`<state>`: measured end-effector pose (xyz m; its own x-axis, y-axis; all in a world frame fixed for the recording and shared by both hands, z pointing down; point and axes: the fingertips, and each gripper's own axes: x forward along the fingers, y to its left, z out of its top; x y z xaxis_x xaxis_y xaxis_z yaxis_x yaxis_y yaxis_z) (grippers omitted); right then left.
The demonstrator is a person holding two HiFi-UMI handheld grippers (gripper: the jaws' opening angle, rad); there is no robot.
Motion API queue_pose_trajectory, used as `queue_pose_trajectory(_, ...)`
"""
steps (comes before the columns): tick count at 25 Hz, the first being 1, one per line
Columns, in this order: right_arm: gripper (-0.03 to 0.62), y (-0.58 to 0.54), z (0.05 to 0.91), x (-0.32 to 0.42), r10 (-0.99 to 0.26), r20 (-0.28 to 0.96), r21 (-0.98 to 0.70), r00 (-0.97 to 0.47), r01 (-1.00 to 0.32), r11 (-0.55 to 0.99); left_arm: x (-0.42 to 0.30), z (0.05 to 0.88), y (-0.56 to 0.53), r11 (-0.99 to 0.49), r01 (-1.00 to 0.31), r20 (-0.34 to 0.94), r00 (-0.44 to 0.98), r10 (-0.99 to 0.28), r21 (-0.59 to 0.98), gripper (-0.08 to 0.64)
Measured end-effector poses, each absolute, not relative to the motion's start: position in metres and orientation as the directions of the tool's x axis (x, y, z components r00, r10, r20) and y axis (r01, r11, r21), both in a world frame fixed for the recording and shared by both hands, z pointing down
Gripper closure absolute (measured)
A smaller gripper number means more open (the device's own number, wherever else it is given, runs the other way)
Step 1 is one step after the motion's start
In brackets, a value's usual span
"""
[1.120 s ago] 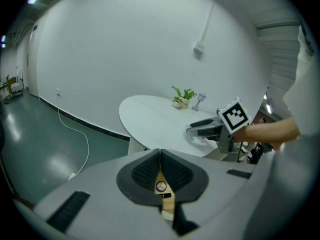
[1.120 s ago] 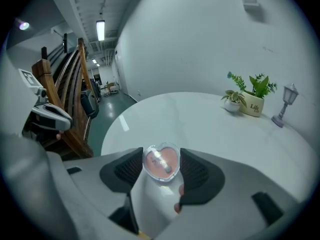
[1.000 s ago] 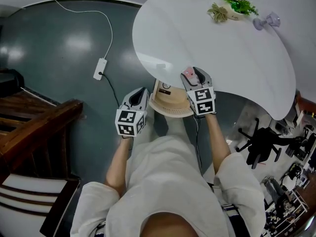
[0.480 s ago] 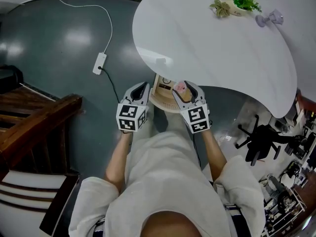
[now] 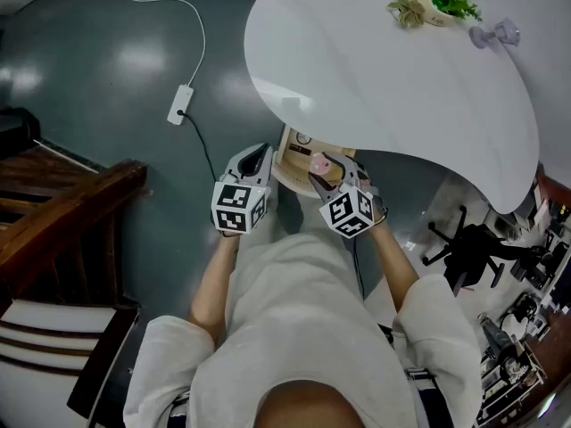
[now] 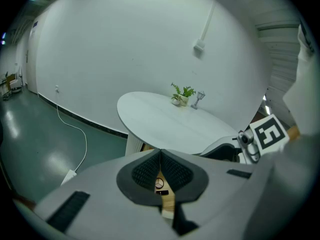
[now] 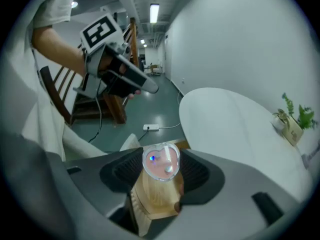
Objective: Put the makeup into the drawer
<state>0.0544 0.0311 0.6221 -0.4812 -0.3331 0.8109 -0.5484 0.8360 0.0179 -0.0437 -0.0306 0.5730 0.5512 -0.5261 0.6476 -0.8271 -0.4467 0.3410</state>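
A pink heart-shaped makeup case with a clear lid sits between the pads of my right gripper, which is shut on it. In the head view the case and right gripper hang over the open wooden drawer under the near edge of the white oval table. The drawer's pale wood shows just below the case. My left gripper hovers at the drawer's left side, its pads meeting at the tip with nothing held. The drawer shows through the slit.
A potted plant and a stemmed glass stand at the table's far end. A white power strip with its cable lies on the grey floor. Dark wooden furniture is at the left, a black chair base at the right.
My right gripper has carried the makeup case back from the table's edge, down and leftward over the open drawer, rolling as it went. The left gripper has stayed put.
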Motion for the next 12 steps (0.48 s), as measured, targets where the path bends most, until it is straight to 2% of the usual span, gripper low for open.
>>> queue_pose_trajectory(8,0.364,0.052,0.684,0.057,-0.191,0.912,0.098,-0.362,-0.260,0.961,-0.055,0.579,-0.025,-0.423,-0.839,0.660,0.535,-0.528,0.342,0.548)
queue_pose_trajectory(12,0.364,0.058,0.721,0.062,-0.132,0.946,0.072,-0.296,-0.205,0.976,-0.057,0.583,-0.022,-0.413,-0.843,0.665,0.531,-0.525,0.346,0.549)
